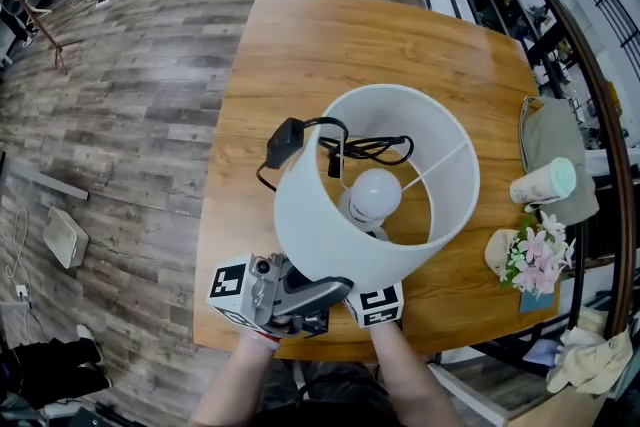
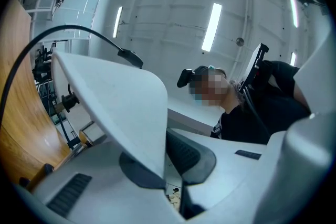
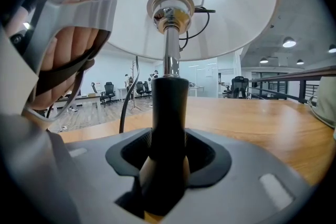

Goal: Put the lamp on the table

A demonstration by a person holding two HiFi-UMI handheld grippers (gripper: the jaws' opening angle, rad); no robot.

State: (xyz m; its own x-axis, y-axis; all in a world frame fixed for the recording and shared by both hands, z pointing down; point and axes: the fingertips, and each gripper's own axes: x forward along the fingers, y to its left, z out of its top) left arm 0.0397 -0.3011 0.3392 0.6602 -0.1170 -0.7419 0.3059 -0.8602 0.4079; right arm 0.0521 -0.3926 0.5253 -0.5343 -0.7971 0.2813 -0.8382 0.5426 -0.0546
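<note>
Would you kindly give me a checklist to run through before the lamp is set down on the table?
1. The right gripper shut on the lamp stem: ok.
2. The left gripper shut on the lampshade rim: ok.
3. Bare table beyond the lampshade: ok.
4. The cord and adapter out from under the base: cannot tell.
5. The cup and flowers apart from the lampshade: ok.
6. The base touching the table: cannot tell, hidden.
</note>
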